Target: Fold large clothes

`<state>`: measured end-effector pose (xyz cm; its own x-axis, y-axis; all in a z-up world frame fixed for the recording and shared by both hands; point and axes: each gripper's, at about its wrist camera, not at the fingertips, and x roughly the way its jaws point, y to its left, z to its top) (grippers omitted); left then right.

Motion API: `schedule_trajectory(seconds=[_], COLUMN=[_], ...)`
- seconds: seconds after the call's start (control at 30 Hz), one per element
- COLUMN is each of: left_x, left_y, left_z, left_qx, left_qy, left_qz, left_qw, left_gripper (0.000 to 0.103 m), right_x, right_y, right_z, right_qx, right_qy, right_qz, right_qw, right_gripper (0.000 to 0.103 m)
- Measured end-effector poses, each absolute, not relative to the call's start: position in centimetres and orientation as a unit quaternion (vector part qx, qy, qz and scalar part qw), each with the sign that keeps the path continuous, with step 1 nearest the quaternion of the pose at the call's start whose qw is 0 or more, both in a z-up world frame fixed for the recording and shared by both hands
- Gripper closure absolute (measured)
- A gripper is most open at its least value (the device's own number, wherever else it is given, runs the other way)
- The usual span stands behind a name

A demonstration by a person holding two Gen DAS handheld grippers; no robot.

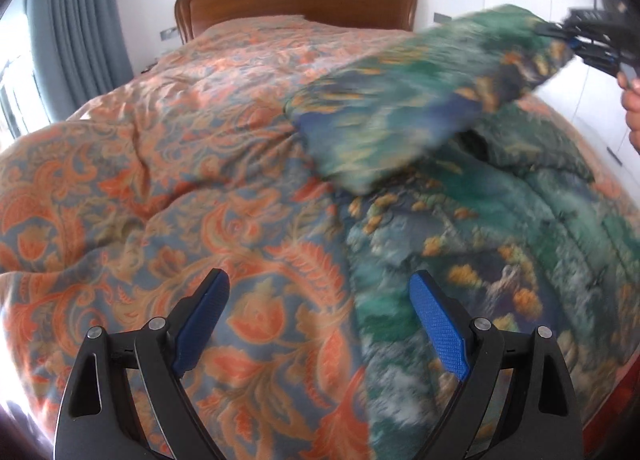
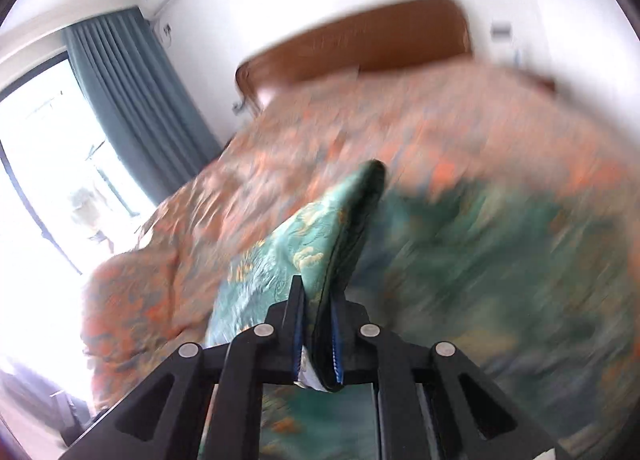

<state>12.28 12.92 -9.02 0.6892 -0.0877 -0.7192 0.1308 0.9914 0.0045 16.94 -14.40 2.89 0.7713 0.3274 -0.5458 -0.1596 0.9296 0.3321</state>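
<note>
Two grippers, one garment mid-fold.

Left gripper (image 1: 319, 292) hovered with fingers apart, the green garment (image 1: 460, 260) just right of them on the bedspread (image 1: 160, 164); beyond, the right gripper (image 2: 316, 324) clamped a lifted flap, which might slip free if swung fast.

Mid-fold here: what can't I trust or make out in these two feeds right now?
- Green garment: its pattern is smeared by motion blur in the left wrist view.
- Right claw: cut off by the frame edge in the left wrist view; its grip shows only in its own view.
- Garment's right half: blurred in the right wrist view.
- Left claw: open, empty.
</note>
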Motion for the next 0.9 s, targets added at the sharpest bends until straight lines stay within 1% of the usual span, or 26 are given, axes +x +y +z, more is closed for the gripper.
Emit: schedule_trajectory(seconds=[0.07,0.17,0.23,0.33,0.4,0.47,0.53,0.6,0.67,0.73,0.8,0.83,0.9], left_x=[13.1,14.6,16.1,19.0,21.0,22.9,24.9,27.5,29.4,31.4,33.0,33.4,34.0], left_y=[12.2,10.9,10.0,8.8,7.9,6.7,4.8,2.8,2.5,3.7,5.7,6.3,7.6], left_z=[-8.6,-8.2,-8.0,-7.3,-6.7,-6.1,-6.1,-7.1,-8.1,-9.7,-11.8,-12.8,-15.0], left_qx=[0.023,0.027,0.032,0.031,0.014,0.009,0.031,0.075,0.089,0.066,0.017,-0.003,-0.034], left_qy=[0.392,0.396,0.399,0.409,0.416,0.417,0.421,0.429,0.434,0.45,0.481,0.496,0.523], left_qz=[-0.063,-0.067,-0.066,-0.059,-0.064,-0.074,-0.079,-0.062,-0.021,0.017,0.03,0.03,0.028], left_qw=[0.918,0.916,0.914,0.91,0.907,0.906,0.903,0.898,0.896,0.891,0.876,0.868,0.851], left_gripper=[0.01,0.01,0.01,0.01,0.01,0.01,0.01,0.01,0.01,0.01,0.009,0.009,0.004], right_x=[17.1,17.4,17.5,18.2,19.1,19.3,19.7,19.7,20.3,20.6,21.6,22.1,23.3], right_y=[-16.8,-21.2,-24.2,-27.3,-28.4,-28.5,-27.7,-27.0,-25.9,-25.4,-25.0,-25.0,-24.8], right_z=[4.0,3.4,1.4,-3.4,-7.0,-9.1,-10.3,-10.4,-10.0,-9.5,-9.5,-9.9,-11.9], right_qx=[0.12,0.114,0.113,0.12,0.146,0.159,0.163,0.149,0.128,0.106,0.092,0.09,0.086], right_qy=[0.303,0.312,0.331,0.37,0.398,0.41,0.409,0.403,0.399,0.392,0.394,0.403,0.436], right_qz=[0.111,0.07,0.041,0.001,-0.009,-0.009,0.002,0.017,0.022,0.018,0.012,0.011,0.013], right_qw=[0.939,0.941,0.936,0.921,0.906,0.898,0.898,0.903,0.908,0.914,0.915,0.911,0.896], right_gripper=[0.091,0.092,0.092,0.092,0.092,0.092,0.092,0.092,0.092,0.092,0.092,0.092,0.091])
